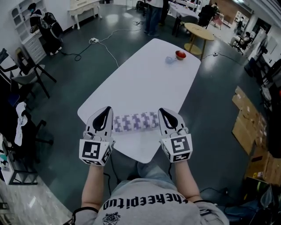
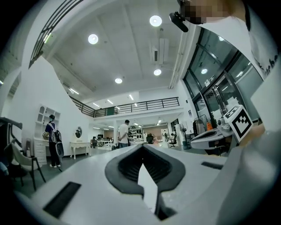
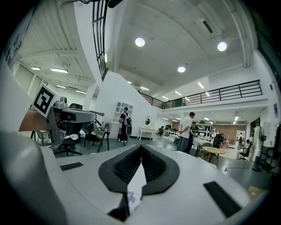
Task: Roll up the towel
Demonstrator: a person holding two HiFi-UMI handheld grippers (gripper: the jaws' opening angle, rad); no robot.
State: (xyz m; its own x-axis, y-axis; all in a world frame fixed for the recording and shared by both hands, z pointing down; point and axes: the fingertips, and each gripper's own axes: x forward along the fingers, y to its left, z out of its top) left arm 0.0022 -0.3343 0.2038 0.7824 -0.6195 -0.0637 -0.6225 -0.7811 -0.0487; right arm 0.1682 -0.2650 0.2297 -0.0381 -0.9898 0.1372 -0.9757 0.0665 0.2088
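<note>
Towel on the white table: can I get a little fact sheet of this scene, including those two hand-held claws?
Towel: the towel is purple-and-white patterned, already rolled, lying crosswise near the table's near edge
Table: white table, long, on a dark floor
Left gripper: the left gripper has its jaws together, holds nothing, and is off the towel
Right gripper: the right gripper has its jaws together, holds nothing, and is off the towel
Far end of table: red bowl beside a small blue object
Roll: looks finished

Open-plan lab-office hall: mezzanine railing (image 3: pixel 237 90), round ceiling lights (image 2: pixel 92 39), workstations (image 1: pixel 186 9), floor cables (image 1: pixel 109 52), cardboard boxes (image 1: pixel 246 127).
</note>
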